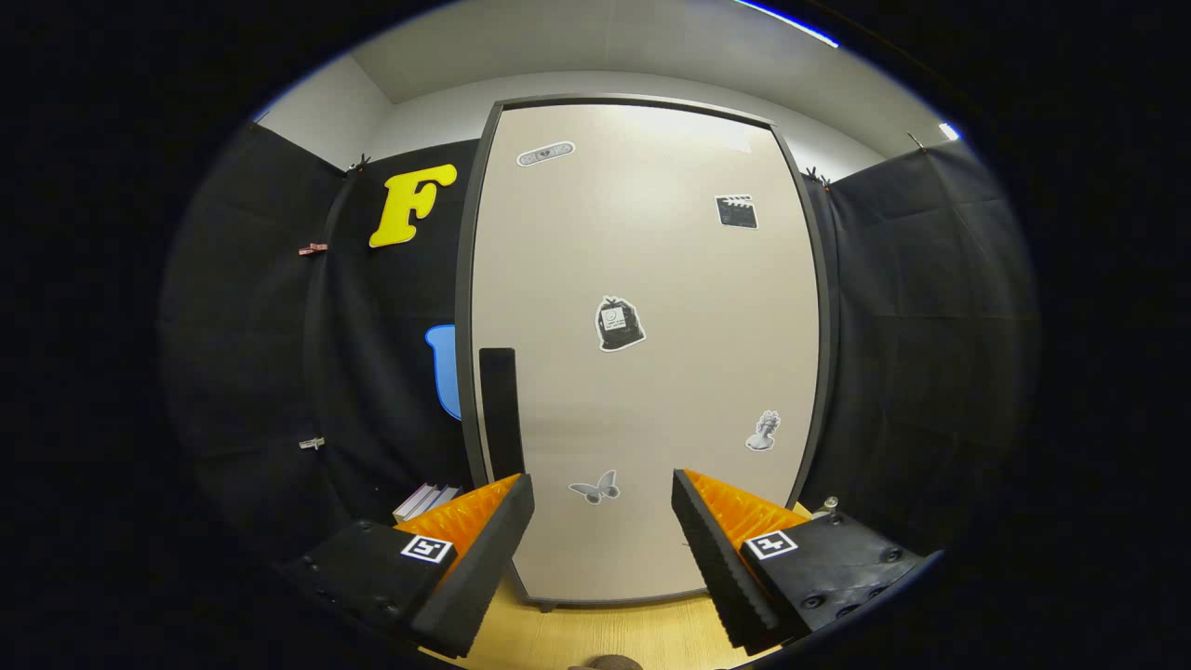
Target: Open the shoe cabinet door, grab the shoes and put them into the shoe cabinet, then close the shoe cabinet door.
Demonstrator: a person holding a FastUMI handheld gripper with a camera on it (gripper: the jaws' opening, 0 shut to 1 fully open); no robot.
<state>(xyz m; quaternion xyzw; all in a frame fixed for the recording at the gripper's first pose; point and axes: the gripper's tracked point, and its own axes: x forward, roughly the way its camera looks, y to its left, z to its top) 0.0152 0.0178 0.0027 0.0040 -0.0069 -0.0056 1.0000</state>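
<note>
While my gripper (603,521) hangs with fingers spread wide and holding nothing, the shoe cabinet (642,354) stands just ahead, its pale door shut (small stickers dot it), a dark upright handle (501,411) along the door's left edge.

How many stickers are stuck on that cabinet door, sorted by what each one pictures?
On the shut cabinet door, beyond the open gripper:
Butterfly sticker: 1
Bag-shaped sticker: 1
Clapperboard sticker: 1
Statue-bust sticker: 1
Long oval sticker: 1
Total: 5
</note>
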